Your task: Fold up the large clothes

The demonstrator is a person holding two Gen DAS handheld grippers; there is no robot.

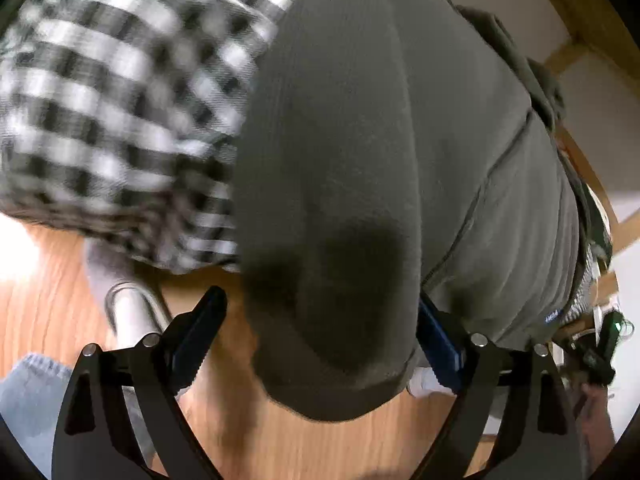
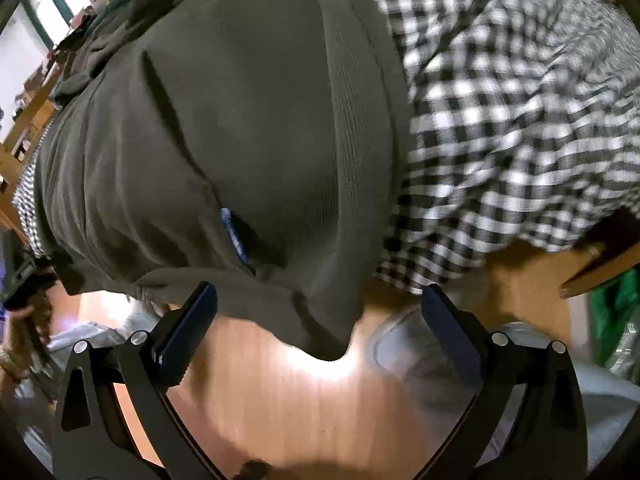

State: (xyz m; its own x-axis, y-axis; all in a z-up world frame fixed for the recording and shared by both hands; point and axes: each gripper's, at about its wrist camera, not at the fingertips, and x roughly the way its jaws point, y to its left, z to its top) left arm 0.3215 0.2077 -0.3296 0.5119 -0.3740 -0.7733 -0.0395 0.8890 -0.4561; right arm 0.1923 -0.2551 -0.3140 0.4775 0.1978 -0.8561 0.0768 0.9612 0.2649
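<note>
Olive sweatshirt (image 1: 380, 160) spread over the checked cloth (image 1: 112, 100), its hem drooping off the wooden counter (image 1: 248, 440) edge. Left hand-held gripper (image 1: 320, 344) jaws wide, hem bulging between them, perhaps brushing one pad. Right hand-held gripper (image 2: 320, 340) also gaping, hem corner (image 2: 328, 344) hanging loose between its fingers

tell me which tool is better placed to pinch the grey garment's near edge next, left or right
Left, probably. The grey garment's rounded fold already sits between the open left tool's fingers. The right tool is open too, but only the garment's hanging tip dips between its fingers, mostly over bare wood table.
</note>
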